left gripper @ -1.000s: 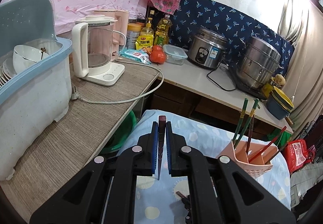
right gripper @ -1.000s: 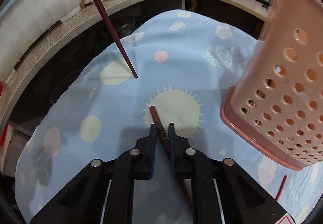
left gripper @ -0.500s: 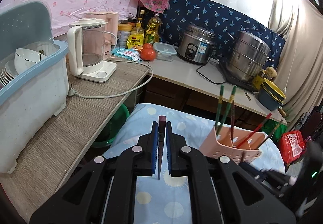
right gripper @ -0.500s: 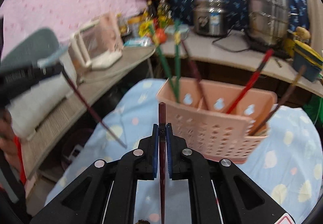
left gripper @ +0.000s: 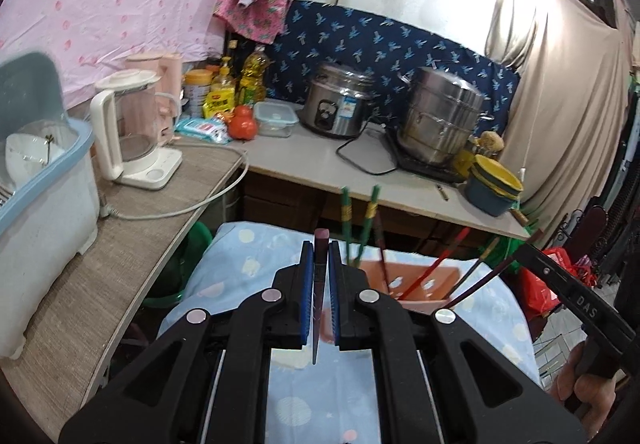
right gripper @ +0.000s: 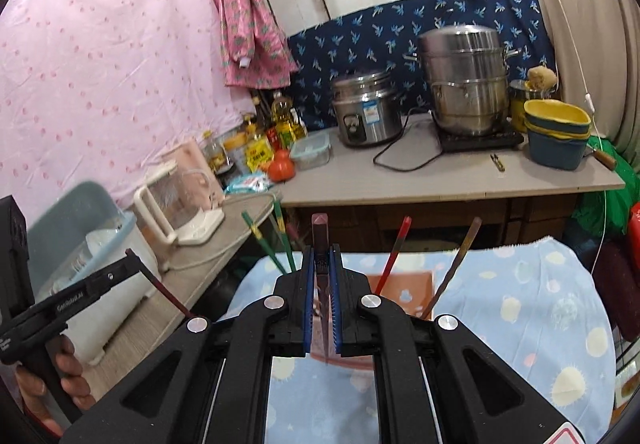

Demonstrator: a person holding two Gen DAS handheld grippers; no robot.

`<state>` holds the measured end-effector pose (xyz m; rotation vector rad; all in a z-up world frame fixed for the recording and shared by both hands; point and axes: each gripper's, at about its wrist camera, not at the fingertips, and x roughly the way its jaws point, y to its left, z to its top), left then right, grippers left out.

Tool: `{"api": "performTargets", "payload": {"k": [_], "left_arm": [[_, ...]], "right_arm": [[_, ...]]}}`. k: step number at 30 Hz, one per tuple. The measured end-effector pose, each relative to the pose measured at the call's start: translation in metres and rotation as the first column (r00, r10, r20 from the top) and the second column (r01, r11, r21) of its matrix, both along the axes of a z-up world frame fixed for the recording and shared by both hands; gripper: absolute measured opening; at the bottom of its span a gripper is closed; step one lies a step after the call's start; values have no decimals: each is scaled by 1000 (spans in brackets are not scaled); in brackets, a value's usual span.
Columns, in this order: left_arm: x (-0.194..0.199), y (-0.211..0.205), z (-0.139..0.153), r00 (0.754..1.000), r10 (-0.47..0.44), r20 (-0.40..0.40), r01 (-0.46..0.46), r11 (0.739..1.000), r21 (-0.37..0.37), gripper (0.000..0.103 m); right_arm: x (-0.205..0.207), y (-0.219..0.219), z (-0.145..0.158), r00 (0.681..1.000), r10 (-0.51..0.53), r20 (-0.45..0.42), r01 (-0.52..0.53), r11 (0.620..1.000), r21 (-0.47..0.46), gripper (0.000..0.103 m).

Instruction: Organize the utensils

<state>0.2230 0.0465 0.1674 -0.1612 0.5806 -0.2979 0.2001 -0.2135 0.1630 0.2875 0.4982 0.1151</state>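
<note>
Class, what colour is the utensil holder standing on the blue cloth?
Pink, or salmon: the utensil holder shows best in the left wrist view.

Matt black plastic left gripper [left gripper: 321, 264], ribbed blue pads [left gripper: 306, 284]. Glossy dark-red lacquered chopstick [left gripper: 320, 284]. Perforated salmon plastic utensil basket [left gripper: 404, 284]. Soft printed cloth on table [left gripper: 248, 264]. Polished steel steamer pot [left gripper: 440, 119]. Woven-textured counter [left gripper: 100, 264]; translucent plastic dish rack [left gripper: 48, 211] at its left edge.
</note>
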Motion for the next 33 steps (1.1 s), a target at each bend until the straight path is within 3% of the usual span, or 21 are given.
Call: {"api": "performTargets", "payload": {"k": [10, 15, 22, 31, 33], "left_arm": [[-2, -29, 83, 985, -60, 161, 68, 997, -43, 7], [11, -46, 103, 971, -65, 229, 78, 996, -49, 7], [39, -62, 67, 980, -70, 186, 77, 997, -30, 7], [65, -70, -8, 998, -47, 30, 47, 999, 17, 7], [64, -72, -19, 999, -38, 15, 37, 999, 36, 18]], "right_arm": [[11, -23, 55, 990, -34, 134, 29, 999, 39, 8], [31, -29, 58, 985, -65, 158, 58, 997, 49, 8], [53, -36, 7, 994, -89, 60, 83, 993, 86, 8], [52, -46, -57, 989, -122, -79, 130, 986, 103, 9], [48, -49, -64, 987, -132, -90, 142, 984, 109, 19]]}}
